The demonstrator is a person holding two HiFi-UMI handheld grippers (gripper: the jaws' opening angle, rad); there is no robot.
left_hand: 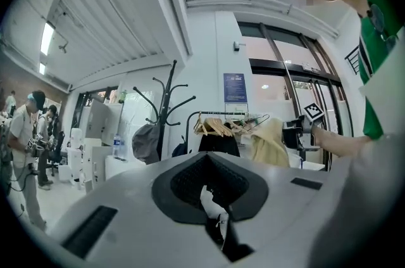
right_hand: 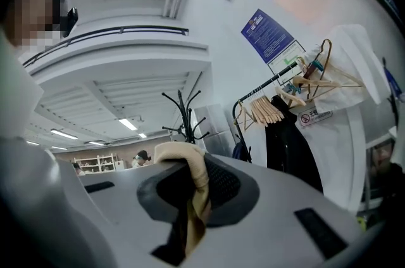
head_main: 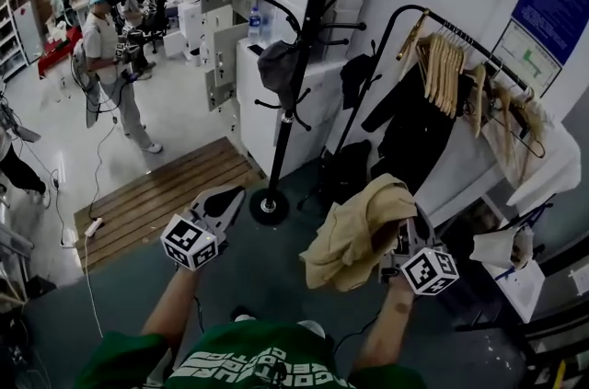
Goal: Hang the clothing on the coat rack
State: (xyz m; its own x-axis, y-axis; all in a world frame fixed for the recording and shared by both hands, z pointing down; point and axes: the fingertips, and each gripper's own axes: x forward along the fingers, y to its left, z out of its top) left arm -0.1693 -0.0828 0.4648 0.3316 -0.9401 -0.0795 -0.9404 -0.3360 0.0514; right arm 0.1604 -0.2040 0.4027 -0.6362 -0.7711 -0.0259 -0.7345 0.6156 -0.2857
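The black coat rack [head_main: 308, 47] stands in the middle of the head view with a dark cap [head_main: 278, 65] on one hook; its round base [head_main: 270, 208] rests on the floor. My right gripper [head_main: 403, 229] is shut on a beige garment [head_main: 354, 235], which drapes over it to the rack's right and well below the hooks. In the right gripper view the beige cloth [right_hand: 193, 181] is pinched between the jaws. My left gripper [head_main: 230, 196] points at the rack's base, jaws together and holding nothing. The left gripper view shows the rack [left_hand: 166, 108] and the garment [left_hand: 269, 143] ahead.
A black garment rail with wooden hangers [head_main: 442, 70], a black coat [head_main: 414, 125] and white clothes [head_main: 534, 153] stands to the right. White cabinets [head_main: 267, 107] sit behind the rack. A wooden pallet [head_main: 156, 194] lies at the left, with people [head_main: 110, 65] beyond.
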